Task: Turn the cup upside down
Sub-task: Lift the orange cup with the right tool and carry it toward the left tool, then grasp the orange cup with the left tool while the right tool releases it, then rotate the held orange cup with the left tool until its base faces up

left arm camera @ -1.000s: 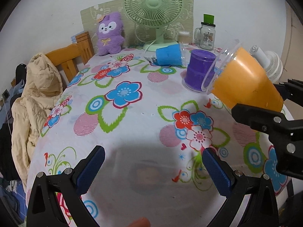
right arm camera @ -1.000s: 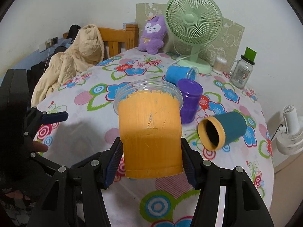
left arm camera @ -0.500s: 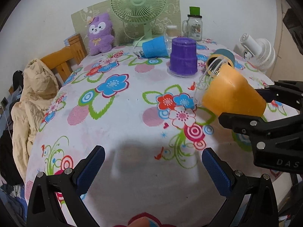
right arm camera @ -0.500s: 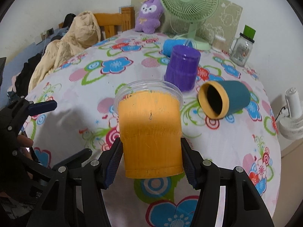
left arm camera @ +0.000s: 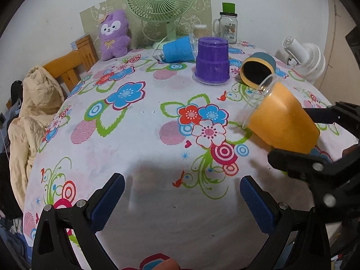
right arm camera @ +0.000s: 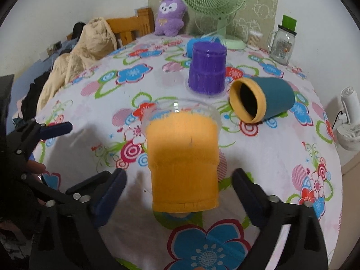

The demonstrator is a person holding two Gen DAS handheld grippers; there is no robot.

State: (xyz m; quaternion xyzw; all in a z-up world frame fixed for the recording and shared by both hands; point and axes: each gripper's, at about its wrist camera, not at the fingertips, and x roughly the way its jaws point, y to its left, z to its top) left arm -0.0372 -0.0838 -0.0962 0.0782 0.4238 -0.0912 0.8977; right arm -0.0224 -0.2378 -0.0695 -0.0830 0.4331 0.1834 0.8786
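Observation:
An orange cup with a clear rim (right arm camera: pixel 182 159) lies on its side on the flowered tablecloth, mouth pointing away from my right gripper (right arm camera: pixel 180 189). The right gripper is open, its fingers standing apart on either side of the cup without touching it. The cup also shows in the left wrist view (left arm camera: pixel 281 121) at the right, tilted with its rim towards the table's middle. My left gripper (left arm camera: pixel 182 200) is open and empty above the near part of the table.
A purple cup (right arm camera: pixel 207 67) stands upside down behind the orange one. A teal cup (right arm camera: pixel 263 99) and a blue cup (left arm camera: pixel 178 49) lie on their sides. A green fan (left arm camera: pixel 160 0), plush toy (left arm camera: pixel 113 36), jar (left arm camera: pixel 228 25), white fan (left arm camera: pixel 303 58) and chair with coat (left arm camera: pixel 33 103) ring the table.
The right gripper lowered the orange cup to the table and opened, letting go of it. The left gripper stayed open and shifted little.

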